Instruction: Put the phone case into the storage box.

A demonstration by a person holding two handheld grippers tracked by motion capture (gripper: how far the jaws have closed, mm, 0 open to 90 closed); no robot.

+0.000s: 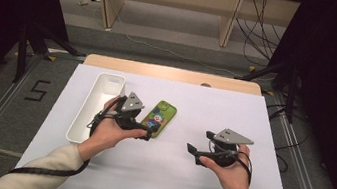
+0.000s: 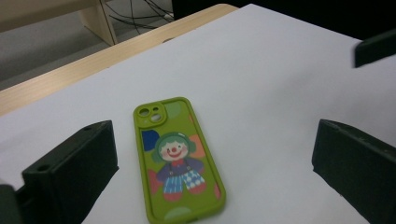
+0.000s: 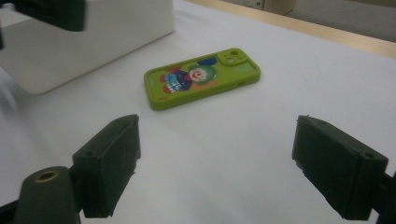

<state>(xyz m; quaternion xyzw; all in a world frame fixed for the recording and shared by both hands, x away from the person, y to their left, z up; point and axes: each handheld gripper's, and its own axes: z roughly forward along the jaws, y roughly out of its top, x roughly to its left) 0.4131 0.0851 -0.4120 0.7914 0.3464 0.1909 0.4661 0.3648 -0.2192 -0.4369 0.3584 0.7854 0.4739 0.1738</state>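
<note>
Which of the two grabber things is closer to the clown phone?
The left gripper, next to the white tray. Its open jaws sit right at the green phone case. The right gripper hangs farther off over bare white table.

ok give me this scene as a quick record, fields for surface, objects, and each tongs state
surface: white sheet over a wooden table
phone case: green, clown picture, lying flat, untouched
tray: white, oblong, left of the case
left tongs: open, at the case's near end
right tongs: open, holding nothing, right of the case and apart from it
</note>
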